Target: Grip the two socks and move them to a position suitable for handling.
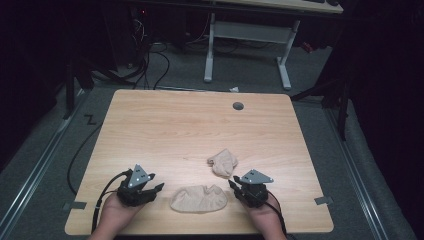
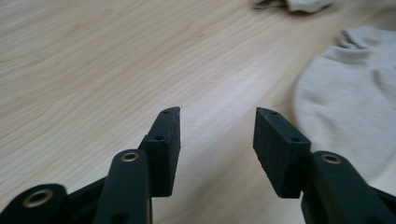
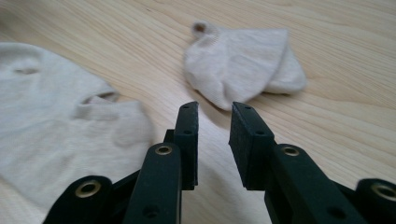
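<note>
My left gripper [image 2: 217, 122] has wide empty jaws, my right gripper [image 3: 214, 116] narrow empty ones, flat sock [image 1: 199, 198] between them, bunched sock [image 3: 243, 65] just ahead of the right: thin fabric, so I'd likely pinch desk [image 1: 165, 130] or drag it.

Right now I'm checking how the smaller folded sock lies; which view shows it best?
The right gripper view: the smaller sock lies whole and close beyond the open right gripper. The high view shows it small; the left gripper view catches just an edge.
</note>
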### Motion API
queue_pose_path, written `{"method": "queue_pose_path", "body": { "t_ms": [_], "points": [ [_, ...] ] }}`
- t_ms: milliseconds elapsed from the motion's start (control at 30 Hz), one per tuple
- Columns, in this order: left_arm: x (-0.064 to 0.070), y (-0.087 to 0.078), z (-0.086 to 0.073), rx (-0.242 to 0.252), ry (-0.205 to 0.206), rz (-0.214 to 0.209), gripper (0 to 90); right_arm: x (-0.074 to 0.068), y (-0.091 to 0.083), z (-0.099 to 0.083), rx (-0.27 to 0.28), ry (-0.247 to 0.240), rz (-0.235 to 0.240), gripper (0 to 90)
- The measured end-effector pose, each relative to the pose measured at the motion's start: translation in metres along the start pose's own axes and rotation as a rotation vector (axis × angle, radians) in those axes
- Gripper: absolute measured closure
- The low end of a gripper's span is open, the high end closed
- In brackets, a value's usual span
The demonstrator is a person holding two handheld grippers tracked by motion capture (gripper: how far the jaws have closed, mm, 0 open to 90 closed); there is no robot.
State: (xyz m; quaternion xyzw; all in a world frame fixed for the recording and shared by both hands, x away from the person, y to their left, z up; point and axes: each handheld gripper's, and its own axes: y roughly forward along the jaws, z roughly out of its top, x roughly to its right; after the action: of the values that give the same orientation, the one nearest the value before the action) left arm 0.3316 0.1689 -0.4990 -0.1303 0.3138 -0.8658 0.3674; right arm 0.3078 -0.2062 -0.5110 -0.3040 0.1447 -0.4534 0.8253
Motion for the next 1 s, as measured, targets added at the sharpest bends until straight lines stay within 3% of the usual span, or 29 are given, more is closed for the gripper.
{"method": "queue_pose_path", "body": {
  "t_ms": [167, 233, 300, 533, 800, 1000],
  "points": [
    [-0.007, 0.005, -0.003, 0.008, -0.033, 0.015, 48.5, 0.014, 0.004, 0.018, 0.029, 0.033, -0.051, 76.2],
    [-0.008, 0.008, -0.004, 0.001, -0.034, 0.015, 48.4, 0.022, 0.01, 0.03, 0.031, 0.024, -0.083, 79.8],
    [-0.006, 0.009, -0.004, -0.003, -0.02, 0.025, 47.7, 0.029, 0.02, 0.038, 0.017, 0.015, -0.115, 84.5],
    [-0.007, 0.009, -0.006, 0.001, -0.033, 0.028, 47.5, 0.05, 0.055, 0.041, -0.07, 0.001, -0.119, 89.9],
    [-0.006, 0.009, -0.008, -0.011, -0.038, 0.029, 47.0, 0.045, 0.061, 0.037, -0.114, -0.055, -0.112, 89.8],
    [-0.008, 0.007, -0.008, -0.003, -0.043, 0.026, 47.0, 0.038, 0.053, 0.028, -0.139, -0.071, -0.097, 89.6]
  ]
}}
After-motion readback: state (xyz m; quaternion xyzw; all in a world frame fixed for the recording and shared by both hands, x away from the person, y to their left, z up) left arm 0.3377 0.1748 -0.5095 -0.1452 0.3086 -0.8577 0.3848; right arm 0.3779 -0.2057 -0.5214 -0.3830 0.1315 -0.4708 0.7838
